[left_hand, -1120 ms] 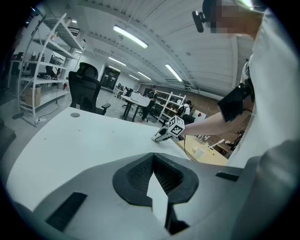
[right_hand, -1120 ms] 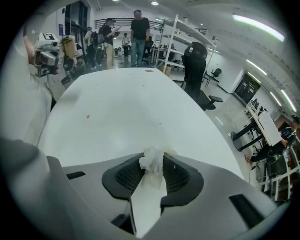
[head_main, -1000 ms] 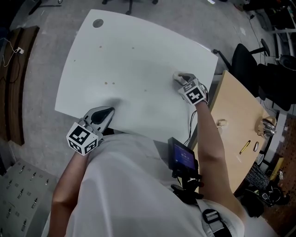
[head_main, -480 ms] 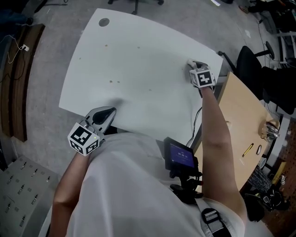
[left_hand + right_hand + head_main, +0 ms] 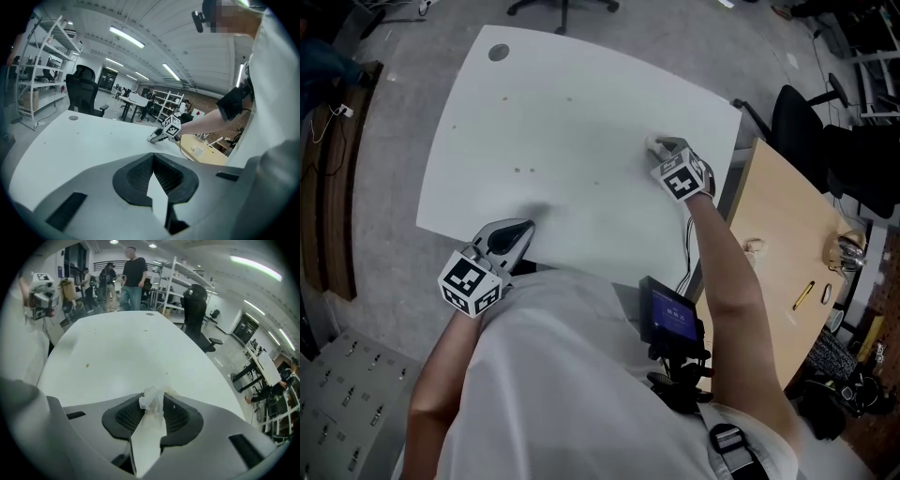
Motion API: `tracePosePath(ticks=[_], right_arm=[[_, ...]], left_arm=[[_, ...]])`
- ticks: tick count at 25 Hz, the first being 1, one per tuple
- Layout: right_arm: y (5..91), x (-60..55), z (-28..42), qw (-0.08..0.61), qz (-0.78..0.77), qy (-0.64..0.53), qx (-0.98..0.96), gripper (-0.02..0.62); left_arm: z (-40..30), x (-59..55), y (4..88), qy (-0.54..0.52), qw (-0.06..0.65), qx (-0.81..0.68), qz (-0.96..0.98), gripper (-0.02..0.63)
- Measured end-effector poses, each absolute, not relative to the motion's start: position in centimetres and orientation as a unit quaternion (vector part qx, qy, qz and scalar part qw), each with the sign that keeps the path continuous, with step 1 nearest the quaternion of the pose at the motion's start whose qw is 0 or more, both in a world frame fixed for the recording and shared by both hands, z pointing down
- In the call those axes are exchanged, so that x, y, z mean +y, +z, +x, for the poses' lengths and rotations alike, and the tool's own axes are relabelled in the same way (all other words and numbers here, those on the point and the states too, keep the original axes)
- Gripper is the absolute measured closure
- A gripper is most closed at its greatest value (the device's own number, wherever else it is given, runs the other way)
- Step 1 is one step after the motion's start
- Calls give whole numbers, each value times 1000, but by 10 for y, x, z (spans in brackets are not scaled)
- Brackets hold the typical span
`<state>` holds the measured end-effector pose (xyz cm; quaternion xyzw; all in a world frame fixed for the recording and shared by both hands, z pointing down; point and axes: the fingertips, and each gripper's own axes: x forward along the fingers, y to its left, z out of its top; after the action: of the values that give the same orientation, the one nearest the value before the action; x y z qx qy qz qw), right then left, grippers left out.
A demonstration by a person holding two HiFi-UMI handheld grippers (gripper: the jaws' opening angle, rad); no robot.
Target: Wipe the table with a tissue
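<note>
A crumpled white tissue (image 5: 152, 403) is pinched between the jaws of my right gripper (image 5: 153, 398), which is shut on it. In the head view the right gripper (image 5: 662, 148) presses the tissue (image 5: 653, 145) onto the white table (image 5: 544, 122) near its right side. A few small brown specks (image 5: 520, 170) lie on the tabletop to the left of it. My left gripper (image 5: 522, 229) rests at the table's near edge, its jaws shut with nothing between them (image 5: 152, 157). From the left gripper view the right gripper (image 5: 157, 135) shows far across the table (image 5: 70, 140).
A wooden table (image 5: 787, 234) with a pen and small items stands close on the right. A black office chair (image 5: 797, 122) is behind it. A round grommet (image 5: 498, 52) marks the white table's far left corner. People (image 5: 133, 273) stand beyond the table's far end.
The right gripper with the tissue swept out toward the table's right edge and has come back inward. The left gripper has stayed where it was.
</note>
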<state>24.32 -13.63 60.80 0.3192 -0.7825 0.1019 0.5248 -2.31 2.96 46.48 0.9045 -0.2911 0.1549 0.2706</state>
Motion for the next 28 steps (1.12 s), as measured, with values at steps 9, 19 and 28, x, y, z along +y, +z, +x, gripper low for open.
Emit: tracePosePath(ticks=[9,19,28], right_arm=[[609,-71,219,509,237,123,-818,477],[593,-115,235,429,332,197,-816,476],[604,-204,242,421,420,193,-781,476]], left_arm=[[-11,29,470,142,273,-269,913,600],[-16,30,469,129,277,-268,914,600],[-40,34,469,134,278,-302,902,598]])
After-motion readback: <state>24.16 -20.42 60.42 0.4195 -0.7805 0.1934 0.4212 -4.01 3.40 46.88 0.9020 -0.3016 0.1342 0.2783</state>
